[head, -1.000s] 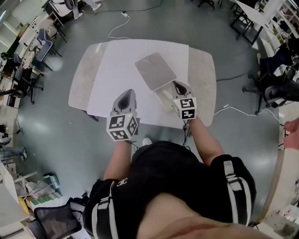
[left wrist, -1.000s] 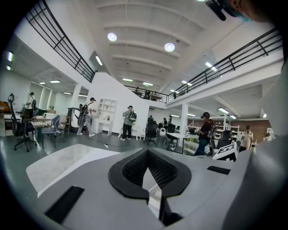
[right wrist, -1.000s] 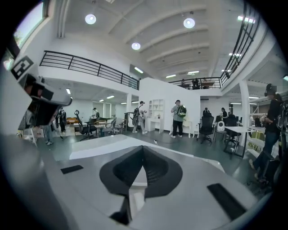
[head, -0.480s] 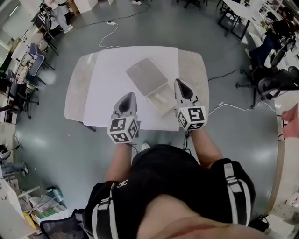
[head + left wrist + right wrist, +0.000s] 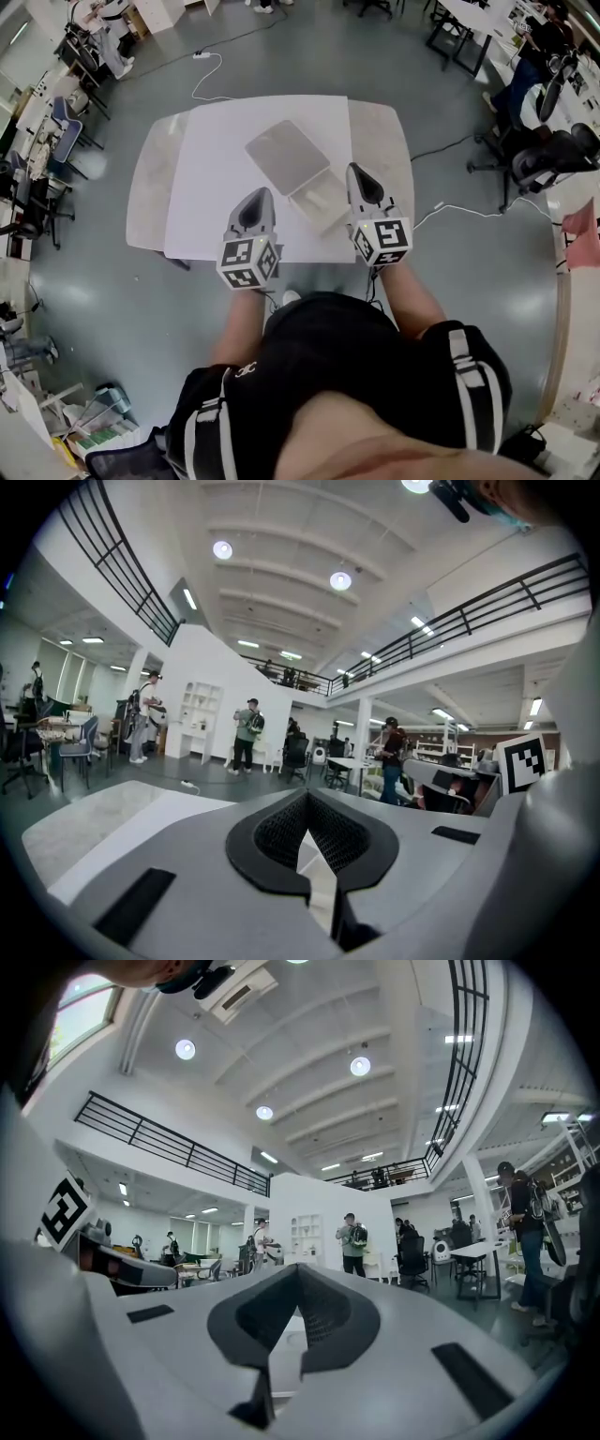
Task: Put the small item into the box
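Hovering with left claw (image 5: 256,197) and right claw (image 5: 356,174) pinched shut, empty, I should spot the unseen small item before opening; the box (image 5: 322,212) lies beside my right claw.

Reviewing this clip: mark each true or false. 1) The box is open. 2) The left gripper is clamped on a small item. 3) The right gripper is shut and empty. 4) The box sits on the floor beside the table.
1) True: the box is open, its lid laid back on the far side.
2) False: the left gripper has its jaws together on nothing.
3) True: the right gripper has its jaws together with nothing between them.
4) False: the box sits on the white sheet covering the table, between the two grippers.
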The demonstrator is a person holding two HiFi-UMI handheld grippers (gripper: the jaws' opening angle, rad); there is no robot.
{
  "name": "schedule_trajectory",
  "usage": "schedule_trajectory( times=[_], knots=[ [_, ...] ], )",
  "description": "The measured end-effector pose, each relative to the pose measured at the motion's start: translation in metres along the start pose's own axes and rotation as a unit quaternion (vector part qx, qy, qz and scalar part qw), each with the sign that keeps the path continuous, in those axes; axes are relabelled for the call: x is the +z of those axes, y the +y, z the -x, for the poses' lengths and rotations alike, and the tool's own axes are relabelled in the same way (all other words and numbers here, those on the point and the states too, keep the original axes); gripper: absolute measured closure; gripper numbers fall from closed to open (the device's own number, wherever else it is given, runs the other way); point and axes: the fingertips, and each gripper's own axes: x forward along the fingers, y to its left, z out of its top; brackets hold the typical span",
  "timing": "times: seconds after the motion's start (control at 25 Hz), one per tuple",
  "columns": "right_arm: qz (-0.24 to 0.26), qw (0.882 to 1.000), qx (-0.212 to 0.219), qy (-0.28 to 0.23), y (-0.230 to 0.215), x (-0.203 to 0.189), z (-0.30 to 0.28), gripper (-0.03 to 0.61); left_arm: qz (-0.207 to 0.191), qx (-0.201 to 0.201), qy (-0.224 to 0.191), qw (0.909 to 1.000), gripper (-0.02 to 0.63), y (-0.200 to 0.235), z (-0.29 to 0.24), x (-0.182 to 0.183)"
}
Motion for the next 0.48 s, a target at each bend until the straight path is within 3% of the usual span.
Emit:
schedule_trajectory(
  times=[0.48],
  knots=[
    [0.004, 1.0, 0.01, 0.003, 0.014, -0.003, -0.003, 0.566, 0.006, -0.008, 0.0, 1.0, 0.601, 0.0, 0.005, 0.002]
  ],
)
